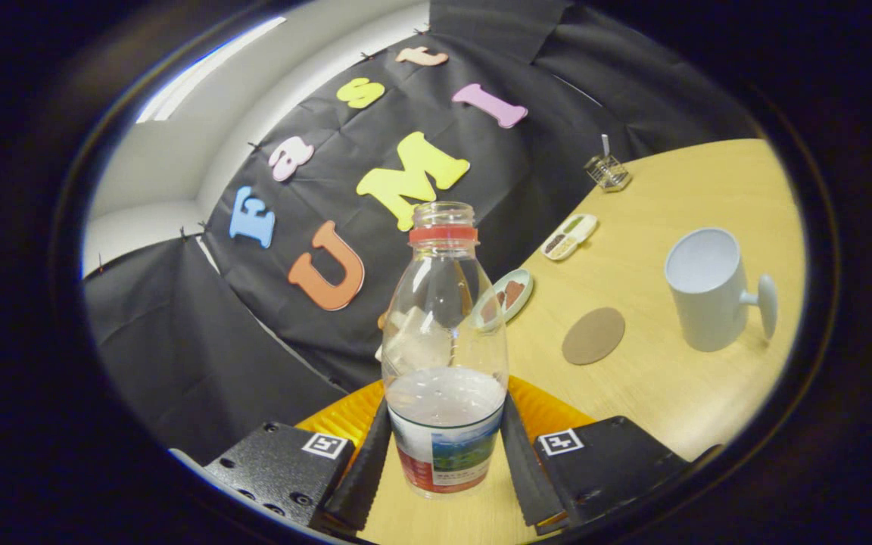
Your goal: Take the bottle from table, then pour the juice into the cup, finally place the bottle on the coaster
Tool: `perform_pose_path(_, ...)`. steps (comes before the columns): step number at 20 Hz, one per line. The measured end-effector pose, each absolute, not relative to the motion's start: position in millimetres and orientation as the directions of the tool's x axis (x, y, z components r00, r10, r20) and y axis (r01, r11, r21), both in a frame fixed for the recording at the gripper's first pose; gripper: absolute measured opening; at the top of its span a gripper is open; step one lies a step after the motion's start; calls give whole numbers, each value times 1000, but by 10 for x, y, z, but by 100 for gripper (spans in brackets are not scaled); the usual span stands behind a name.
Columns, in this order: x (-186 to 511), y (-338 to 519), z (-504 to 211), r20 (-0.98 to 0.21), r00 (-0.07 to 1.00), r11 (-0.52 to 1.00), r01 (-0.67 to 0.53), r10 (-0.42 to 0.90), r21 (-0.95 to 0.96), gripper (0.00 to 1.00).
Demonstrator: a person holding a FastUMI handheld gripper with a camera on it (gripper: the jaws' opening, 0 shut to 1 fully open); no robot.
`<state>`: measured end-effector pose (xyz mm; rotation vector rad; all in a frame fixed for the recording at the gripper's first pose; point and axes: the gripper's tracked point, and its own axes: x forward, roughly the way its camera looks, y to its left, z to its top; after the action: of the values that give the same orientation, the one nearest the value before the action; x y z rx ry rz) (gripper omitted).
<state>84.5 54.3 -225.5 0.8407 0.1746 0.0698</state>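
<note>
A clear plastic bottle [444, 356] with a red neck ring and no cap stands upright between my fingers. Pale juice fills its lower part, level with the top of a colourful label. My gripper [443, 424] is shut on the bottle, one finger [366, 469] pressed to each side of the label. I cannot tell whether the base touches the wooden table [678, 409]. A round brown coaster [593, 335] lies beyond the fingers to the right. Further right stands a white cup [708, 291], its handle turned away from the bottle.
An orange ribbed plate [341, 420] lies just behind the bottle. Beyond it are an oval dish [510, 294] with brown pieces, a small divided dish [570, 236] and a wire holder [607, 172] near the black cloth wall.
</note>
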Motion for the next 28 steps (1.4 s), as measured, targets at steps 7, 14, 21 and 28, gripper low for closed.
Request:
perform_pose_path(7,806,454,-2172,-96,984,467,15,149,884,77)
perform_pose_path(14,798,247,-2141,-79,990,237,50,116,970,76)
perform_pose_path(21,769,76,-2235,-115,988,40,111,107,993,77)
perform_pose_path(28,815,-28,-2241,-118,987,-74,126,114,989,77)
